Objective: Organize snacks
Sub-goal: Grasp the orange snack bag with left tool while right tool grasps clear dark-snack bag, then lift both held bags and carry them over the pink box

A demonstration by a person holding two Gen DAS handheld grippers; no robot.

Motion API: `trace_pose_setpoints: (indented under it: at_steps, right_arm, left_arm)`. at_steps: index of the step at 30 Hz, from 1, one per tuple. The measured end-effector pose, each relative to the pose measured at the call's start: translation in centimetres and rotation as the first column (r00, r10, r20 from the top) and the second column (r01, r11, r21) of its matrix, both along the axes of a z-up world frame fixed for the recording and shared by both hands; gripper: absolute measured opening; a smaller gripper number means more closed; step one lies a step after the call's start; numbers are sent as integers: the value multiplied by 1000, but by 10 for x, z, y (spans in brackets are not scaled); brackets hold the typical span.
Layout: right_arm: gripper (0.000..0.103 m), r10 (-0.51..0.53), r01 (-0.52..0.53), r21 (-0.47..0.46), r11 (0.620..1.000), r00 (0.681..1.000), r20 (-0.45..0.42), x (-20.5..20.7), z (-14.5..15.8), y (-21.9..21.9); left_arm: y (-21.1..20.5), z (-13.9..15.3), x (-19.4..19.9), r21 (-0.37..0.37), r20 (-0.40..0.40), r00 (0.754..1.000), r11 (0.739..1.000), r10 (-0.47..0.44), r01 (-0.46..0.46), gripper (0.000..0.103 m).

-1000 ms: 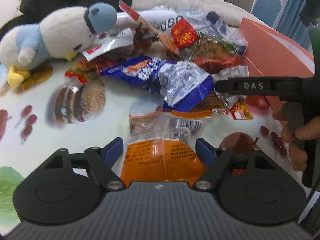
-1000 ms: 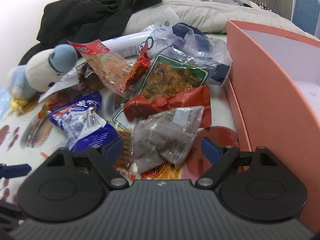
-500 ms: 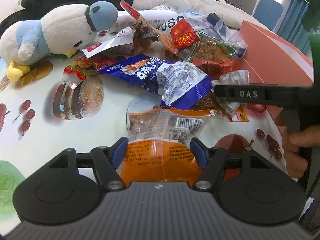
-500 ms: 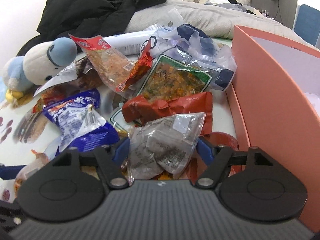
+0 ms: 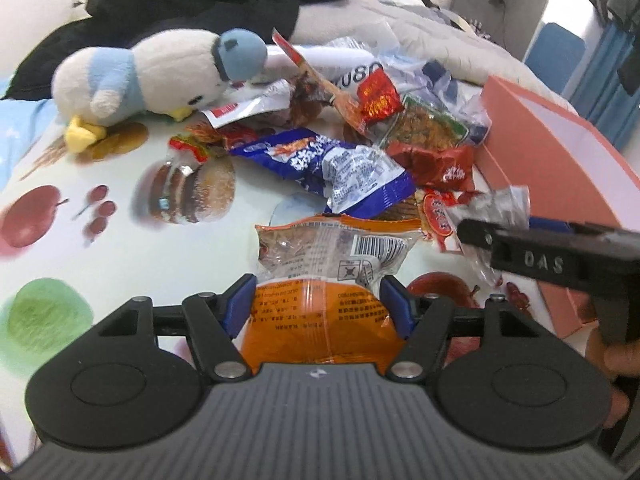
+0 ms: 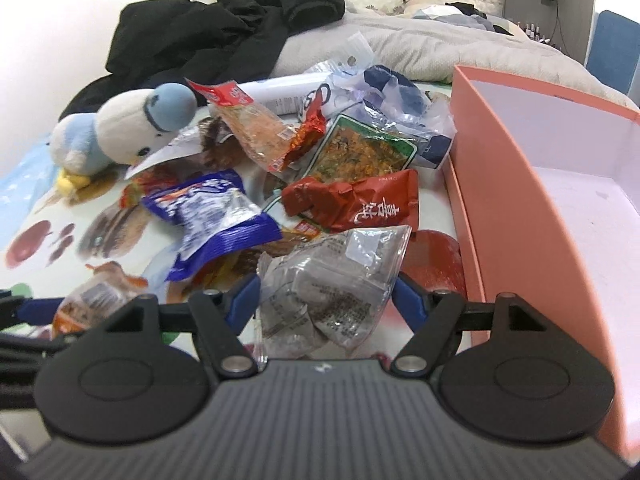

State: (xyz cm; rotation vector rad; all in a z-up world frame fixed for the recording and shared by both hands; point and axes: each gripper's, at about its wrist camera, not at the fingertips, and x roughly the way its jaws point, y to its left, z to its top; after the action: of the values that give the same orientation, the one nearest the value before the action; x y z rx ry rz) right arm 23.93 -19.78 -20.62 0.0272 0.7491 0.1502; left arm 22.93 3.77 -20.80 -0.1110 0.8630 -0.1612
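My left gripper (image 5: 322, 304) is shut on an orange snack packet (image 5: 324, 280), lifted a little off the printed tablecloth (image 5: 120, 256). My right gripper (image 6: 326, 300) is shut on a clear grey packet (image 6: 332, 284), also raised; the packet also shows in the left wrist view (image 5: 496, 208). A pile of snacks lies ahead: a blue packet (image 6: 212, 216), a red packet (image 6: 360, 204), a green-edged packet (image 6: 360, 152). A pink open box (image 6: 560, 184) stands to the right of the pile.
A blue and white plush bird (image 5: 160, 72) lies at the pile's left. Black clothes (image 6: 224, 32) and a grey quilt (image 6: 420, 44) lie behind. The right gripper's body (image 5: 560, 256) crosses the left wrist view at right.
Both grippers closed from open onto their packets and lifted them slightly. The views rose and pulled back a little from the pile.
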Motion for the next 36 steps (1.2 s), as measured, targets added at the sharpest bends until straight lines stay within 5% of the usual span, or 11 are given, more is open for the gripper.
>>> trace_pose_setpoints:
  at_steps: [16, 36]
  right_arm:
    - [74, 9, -14, 66, 998, 998, 69, -91, 75, -20]
    - [74, -145, 129, 104, 986, 975, 166, -175, 149, -82]
  left_arm:
    - [-9, 103, -74, -43, 141, 987, 997, 73, -67, 72]
    - [-71, 187, -136, -85, 233, 972, 996, -15, 35, 72]
